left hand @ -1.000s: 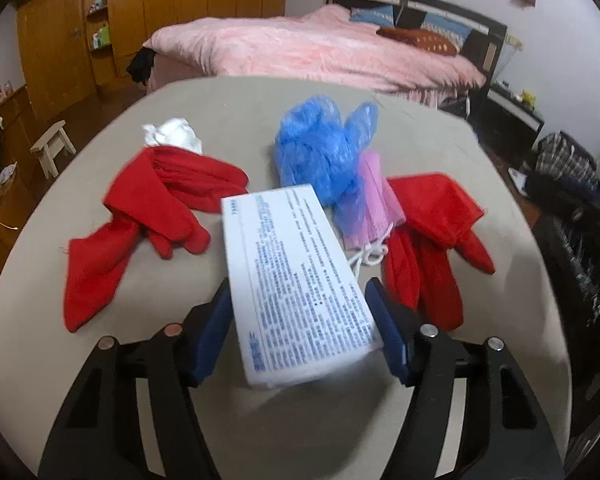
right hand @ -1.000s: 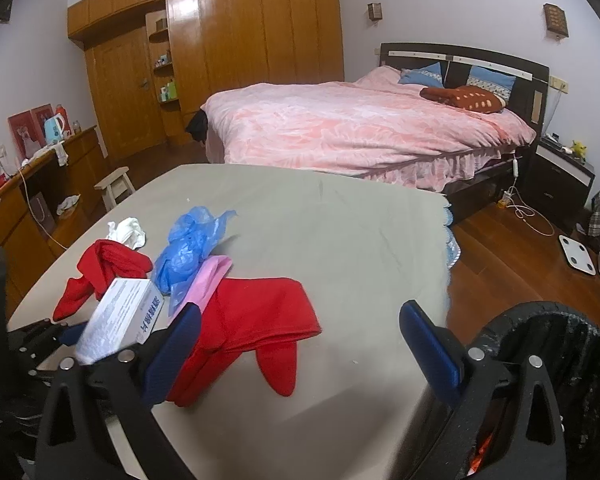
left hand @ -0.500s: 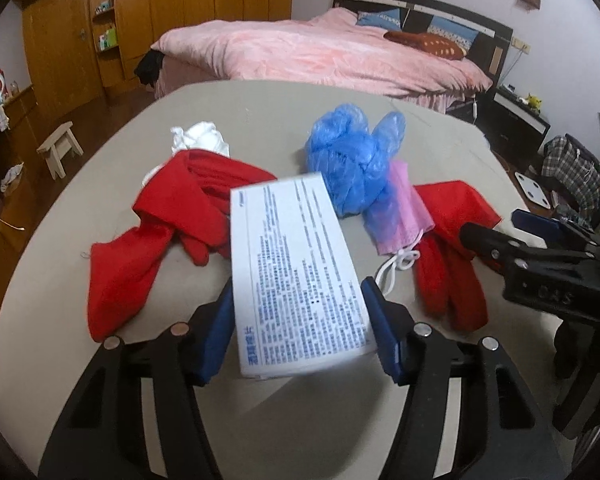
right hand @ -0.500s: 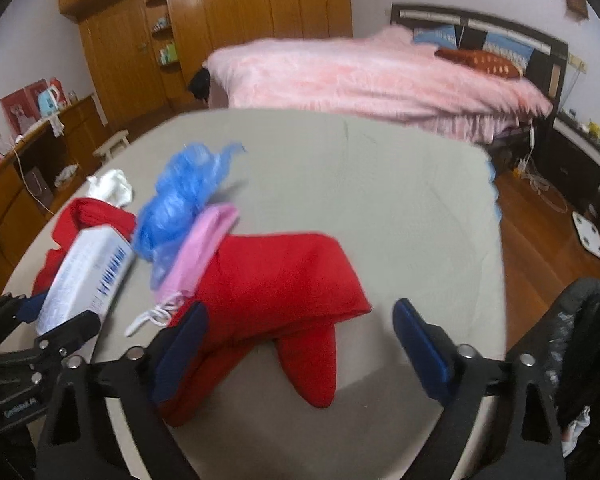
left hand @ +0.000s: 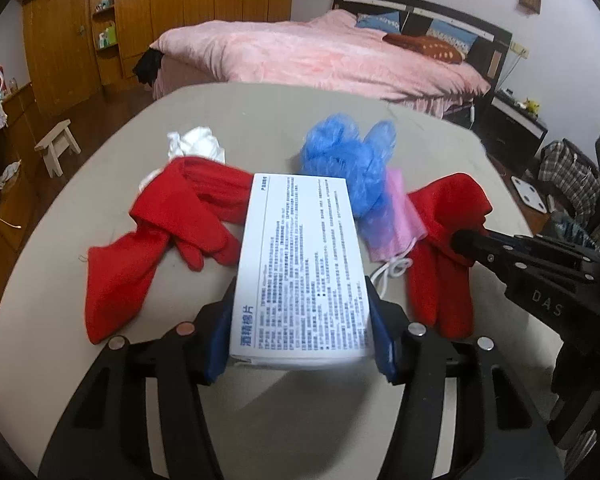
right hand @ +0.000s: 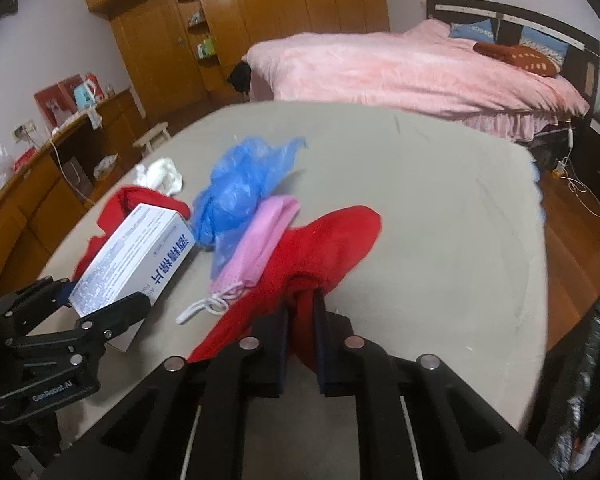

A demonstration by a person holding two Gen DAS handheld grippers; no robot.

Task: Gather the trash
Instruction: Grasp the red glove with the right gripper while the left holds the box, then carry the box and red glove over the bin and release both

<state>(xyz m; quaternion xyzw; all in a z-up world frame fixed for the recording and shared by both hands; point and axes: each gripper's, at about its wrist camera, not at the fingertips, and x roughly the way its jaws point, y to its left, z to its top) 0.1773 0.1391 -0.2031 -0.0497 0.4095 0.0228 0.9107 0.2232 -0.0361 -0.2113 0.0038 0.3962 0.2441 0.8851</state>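
My left gripper is shut on a white printed box and holds it just above the grey table; the box also shows in the right wrist view. My right gripper is shut on a red sock at the table's right side, also seen in the left wrist view. A second red sock, a crumpled white tissue, a blue plastic bag and a pink face mask lie on the table.
A black-lined trash bin stands at the table's right edge. A pink bed lies behind the table. Wooden wardrobes, a low cabinet and a small stool are at the left.
My right gripper moved in over the right red sock and shut on it. My left gripper stayed shut on the box and lifted it slightly.
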